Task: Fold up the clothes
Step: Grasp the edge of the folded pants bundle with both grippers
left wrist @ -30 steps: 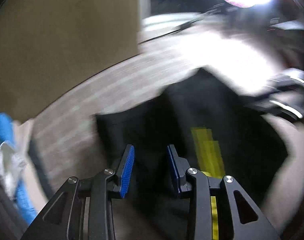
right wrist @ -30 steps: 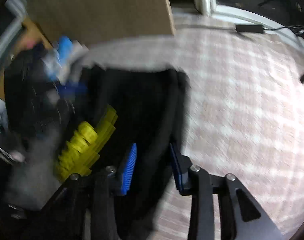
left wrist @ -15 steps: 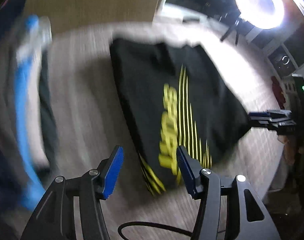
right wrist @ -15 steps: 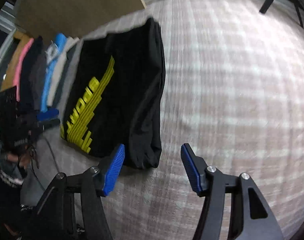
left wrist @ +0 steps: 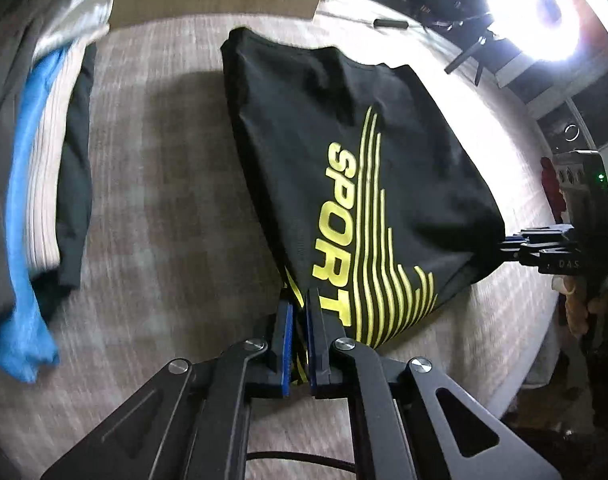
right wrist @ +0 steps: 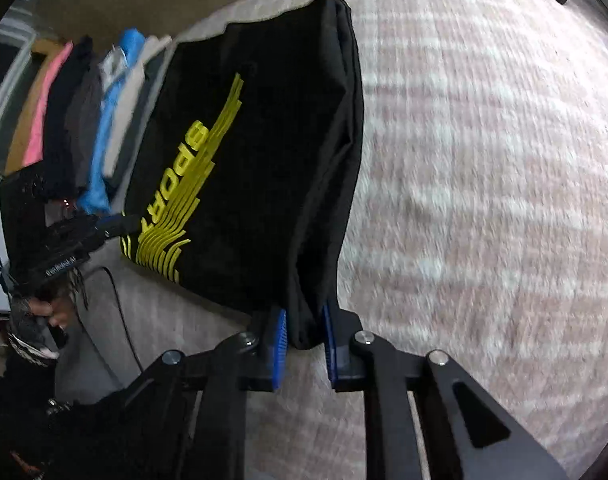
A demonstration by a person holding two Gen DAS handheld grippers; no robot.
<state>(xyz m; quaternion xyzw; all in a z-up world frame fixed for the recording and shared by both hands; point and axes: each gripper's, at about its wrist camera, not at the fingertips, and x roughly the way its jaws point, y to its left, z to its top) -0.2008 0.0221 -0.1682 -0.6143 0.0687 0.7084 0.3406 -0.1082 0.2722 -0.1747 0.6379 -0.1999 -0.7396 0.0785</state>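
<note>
While the black shirt (left wrist: 344, 152) with the yellow "SPORT" print lies partly folded on the checked cloth (left wrist: 163, 200) that covers the surface, both tools have just been closing on its near edge. The left hand-held gripper (left wrist: 298, 344) is clenched on the near left corner, with thin fabric between its blue pads, and the right hand-held gripper (right wrist: 304, 344) grasps a thicker bunch of layers at the near right corner. I judge the shirt to be light, soft and limp, so it will sag and slide between the layers; the two corners are the good places to hold. At the left side a row of folded clothes (left wrist: 43, 140) lies near, and it could be disturbed by a wide swing.
</note>
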